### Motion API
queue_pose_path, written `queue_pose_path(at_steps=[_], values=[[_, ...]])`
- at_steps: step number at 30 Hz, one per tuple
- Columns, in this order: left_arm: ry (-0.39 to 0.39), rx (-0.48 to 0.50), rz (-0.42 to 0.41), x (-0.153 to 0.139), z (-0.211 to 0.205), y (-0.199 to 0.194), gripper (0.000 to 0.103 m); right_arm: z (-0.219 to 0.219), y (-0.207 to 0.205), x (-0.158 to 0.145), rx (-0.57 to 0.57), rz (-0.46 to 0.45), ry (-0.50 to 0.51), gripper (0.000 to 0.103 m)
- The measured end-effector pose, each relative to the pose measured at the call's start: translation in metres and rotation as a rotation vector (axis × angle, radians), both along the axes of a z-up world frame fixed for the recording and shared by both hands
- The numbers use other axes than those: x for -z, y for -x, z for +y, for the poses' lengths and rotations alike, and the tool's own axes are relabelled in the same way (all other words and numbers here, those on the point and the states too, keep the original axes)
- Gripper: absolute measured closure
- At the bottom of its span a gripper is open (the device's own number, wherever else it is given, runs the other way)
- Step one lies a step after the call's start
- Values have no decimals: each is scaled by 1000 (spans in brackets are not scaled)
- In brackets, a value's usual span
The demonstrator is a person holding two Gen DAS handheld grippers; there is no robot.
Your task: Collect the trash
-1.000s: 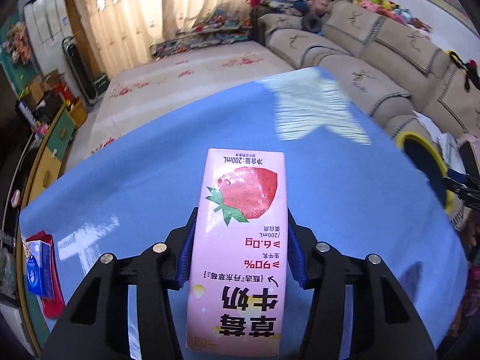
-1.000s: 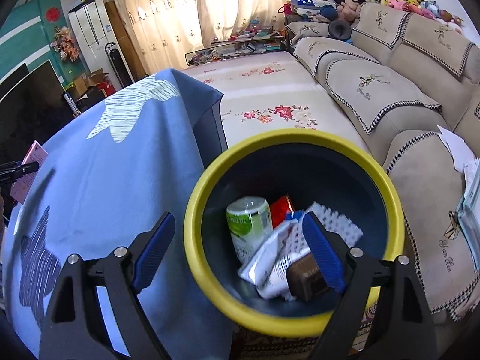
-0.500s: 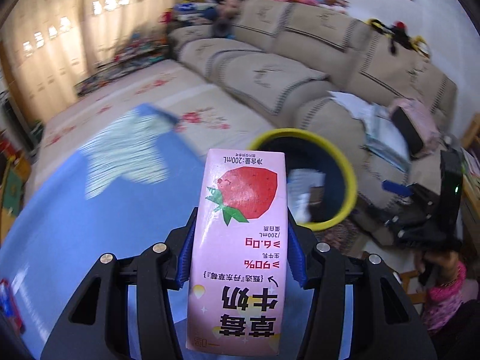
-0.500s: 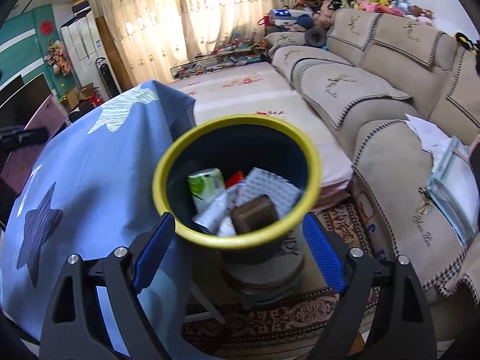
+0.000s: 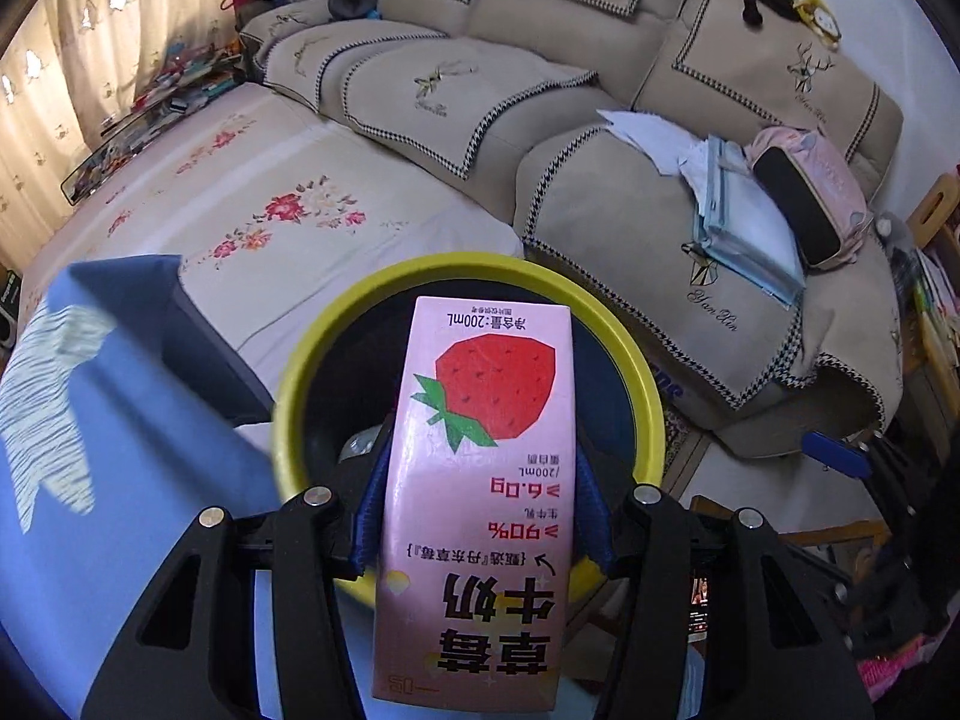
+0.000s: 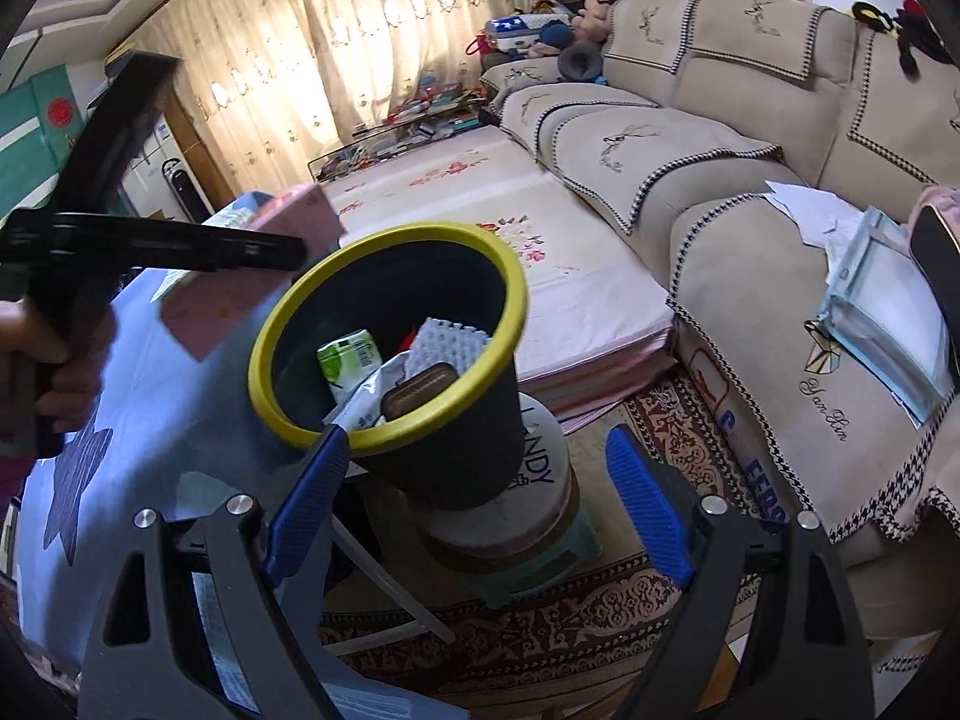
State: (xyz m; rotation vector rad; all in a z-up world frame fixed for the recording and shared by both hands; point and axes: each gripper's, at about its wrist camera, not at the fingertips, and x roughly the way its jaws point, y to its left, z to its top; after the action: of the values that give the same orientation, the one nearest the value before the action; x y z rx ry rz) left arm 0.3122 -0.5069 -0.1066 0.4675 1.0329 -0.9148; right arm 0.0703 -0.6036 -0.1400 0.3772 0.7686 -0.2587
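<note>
My left gripper is shut on a pink strawberry milk carton and holds it over the yellow-rimmed dark trash bin. In the right wrist view the bin stands on a round stool and holds a green can, a white wrapper and a brown item. The left gripper with the carton shows there at the bin's upper left rim. My right gripper is open and empty, just in front of the bin.
A blue star-patterned tablecloth covers the table left of the bin. A beige sofa with papers and a pink case runs along the right. A floral mat and a patterned rug lie on the floor.
My left gripper has swung right from over the table until the carton sits above the bin. My right gripper has drawn back from the bin, staying open.
</note>
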Motion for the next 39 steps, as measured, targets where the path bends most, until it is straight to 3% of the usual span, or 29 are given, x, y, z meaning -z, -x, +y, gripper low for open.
queue_pose_path(at_steps=[2, 4, 8, 11, 15, 19, 28, 34, 39], values=[[-8, -4, -5, 8, -10, -4, 50, -4, 1, 1, 7, 5, 0, 20], [-15, -17, -9, 15, -18, -10, 36, -3, 1, 2, 8, 5, -2, 20], [15, -72, -26, 12, -16, -17, 36, 1, 2, 0, 3, 9, -7, 20], [91, -110, -81, -16, 10, -3, 36, 8, 5, -6, -17, 2, 5, 20], [235, -210, -234, -70, 75, 36, 5, 28, 6, -17, -56, -15, 32, 20], [304, -365, -346, -103, 160, 77, 5, 55, 7, -32, -111, -53, 60, 17], [227, -709, -524, -115, 320, 177, 5, 116, 9, -66, -216, -127, 109, 15], [201, -881, -568, -111, 399, 232, 5, 150, 23, -89, -251, -176, 152, 9], [208, -958, -562, -101, 436, 267, 5, 170, 40, -102, -242, -204, 197, 7]])
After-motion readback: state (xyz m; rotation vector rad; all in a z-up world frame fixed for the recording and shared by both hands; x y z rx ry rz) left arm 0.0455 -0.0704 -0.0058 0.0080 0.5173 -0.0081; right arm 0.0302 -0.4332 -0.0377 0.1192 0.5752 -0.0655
